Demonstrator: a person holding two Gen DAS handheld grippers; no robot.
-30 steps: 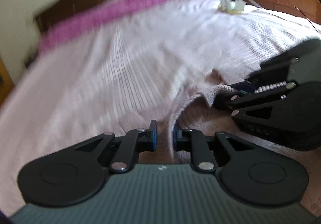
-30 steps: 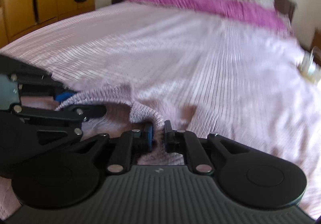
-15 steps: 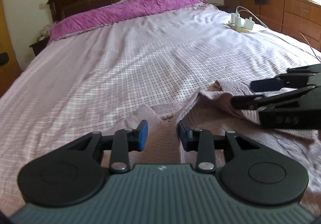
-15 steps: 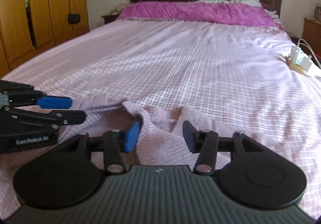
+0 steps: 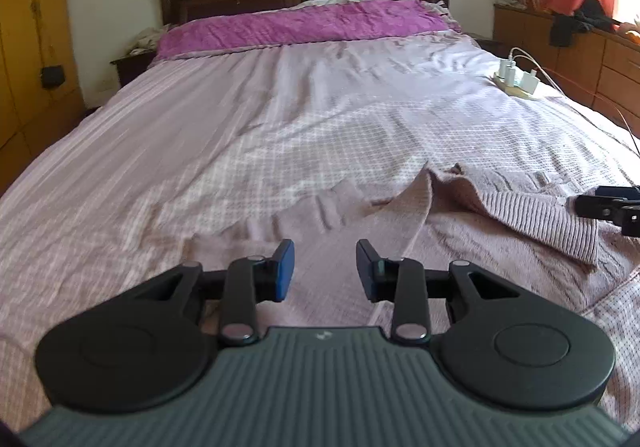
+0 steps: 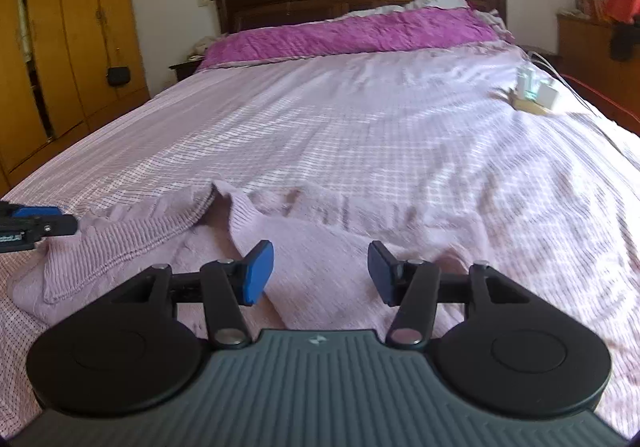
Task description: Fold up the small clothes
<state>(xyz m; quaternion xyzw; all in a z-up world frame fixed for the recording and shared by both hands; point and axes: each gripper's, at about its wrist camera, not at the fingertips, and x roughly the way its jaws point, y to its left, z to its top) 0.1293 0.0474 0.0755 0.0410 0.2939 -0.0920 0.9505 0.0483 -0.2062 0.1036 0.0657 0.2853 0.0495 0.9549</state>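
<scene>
Both the left gripper (image 5: 325,267) and right gripper (image 6: 321,271) have just spread their jaws, empty, above the sweater (image 6: 320,247) lying near the bed's (image 6: 360,135) foot edge, so next probably comes regripping an edge for another fold.

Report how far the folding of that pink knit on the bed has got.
Done: one fold looks laid, since the pink knit garment lies on the bed with its ribbed hem turned over the body.
In hand: nothing. The left gripper and right gripper have just opened, with no cloth between the pads.
Left: the garment is still wide and rumpled, so further folds and smoothing likely remain.
</scene>
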